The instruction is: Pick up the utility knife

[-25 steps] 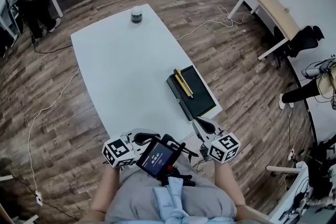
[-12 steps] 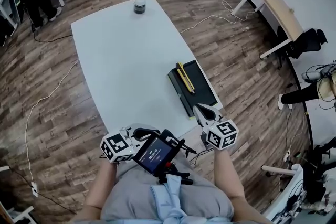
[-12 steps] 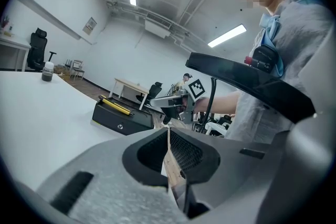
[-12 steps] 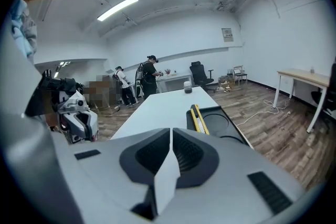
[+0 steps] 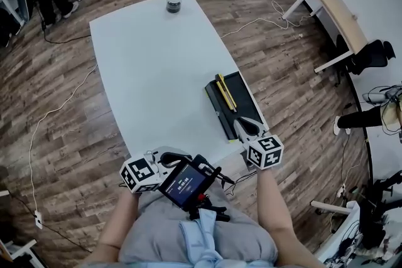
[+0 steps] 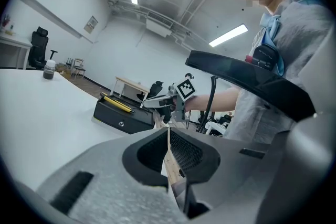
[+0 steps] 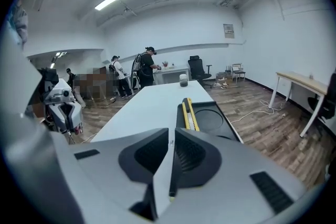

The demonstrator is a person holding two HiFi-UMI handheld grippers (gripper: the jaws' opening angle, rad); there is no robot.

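Resting on wood floor (image 5: 63, 72), white table (image 5: 151, 59) w/ utility knife (image 5: 225, 91) atop black case (image 5: 244, 103) (prob.); L gripper (image 5: 173, 159), R gripper (image 5: 245, 127) closed.

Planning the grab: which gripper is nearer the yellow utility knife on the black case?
Right. The right gripper is at the black case's near end, just short of the yellow utility knife; the left gripper sits back by the white table's near edge.

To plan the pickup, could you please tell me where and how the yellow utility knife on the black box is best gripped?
At mid-handle, across its narrow width. The slim yellow utility knife lies flat on the black box, lengthwise away from the person, both long sides exposed. Coming from above with the right gripper, now shut, opened first, looks simplest.
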